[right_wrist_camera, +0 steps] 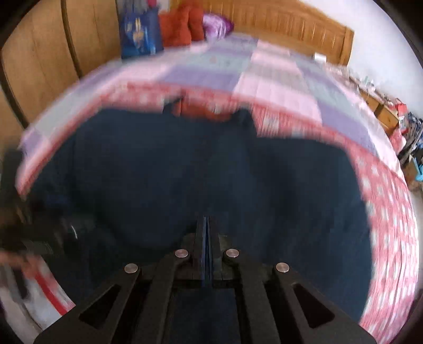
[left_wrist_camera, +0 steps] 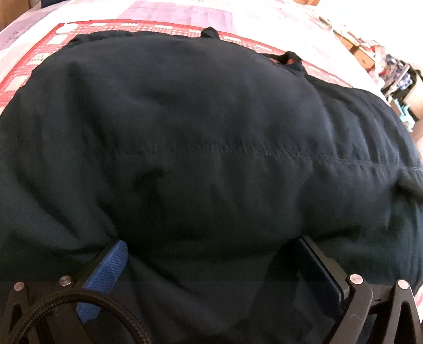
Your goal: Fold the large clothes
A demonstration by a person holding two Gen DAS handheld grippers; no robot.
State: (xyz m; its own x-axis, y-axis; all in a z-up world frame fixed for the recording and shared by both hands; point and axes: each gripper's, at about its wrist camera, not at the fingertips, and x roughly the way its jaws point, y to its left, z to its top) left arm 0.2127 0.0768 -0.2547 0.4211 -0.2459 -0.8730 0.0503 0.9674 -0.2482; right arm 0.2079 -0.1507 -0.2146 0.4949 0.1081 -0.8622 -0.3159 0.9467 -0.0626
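— Where's the garment?

— The dark navy garment (left_wrist_camera: 201, 137) is spread over the red-and-white patterned blanket (left_wrist_camera: 31, 66) on the bed (right_wrist_camera: 277, 76), bunched up in soft mounds, with a stitched seam running across it. Two small dark loops of it stick up at the far edge, against the red border.

— And the left tool?

— The left tool (left_wrist_camera: 208, 254) is spread wide, released. Its blue-padded fingers (left_wrist_camera: 105, 275) sit low against the cloth, with a hump of fabric lying between them, but they aren't pinched on it. A black braided cable (left_wrist_camera: 87, 299) curls over its near side.

— The right one?

— The right tool (right_wrist_camera: 207, 225) is clenched, pads pressed flat together with barely a slit. It's over the near part of the garment. Whether any cloth is caught between the pads I cannot tell; that view is blurred.

— What else is around?

— Past the blanket there's a pale purple and pink checked sheet (right_wrist_camera: 211, 74), then a wooden headboard (right_wrist_camera: 290, 23). By the headboard sit a blue bag (right_wrist_camera: 138, 34), a red cushion (right_wrist_camera: 182, 26) and a purple pillow (right_wrist_camera: 218, 25). Wooden wardrobe doors (right_wrist_camera: 47, 58) stand to the left.
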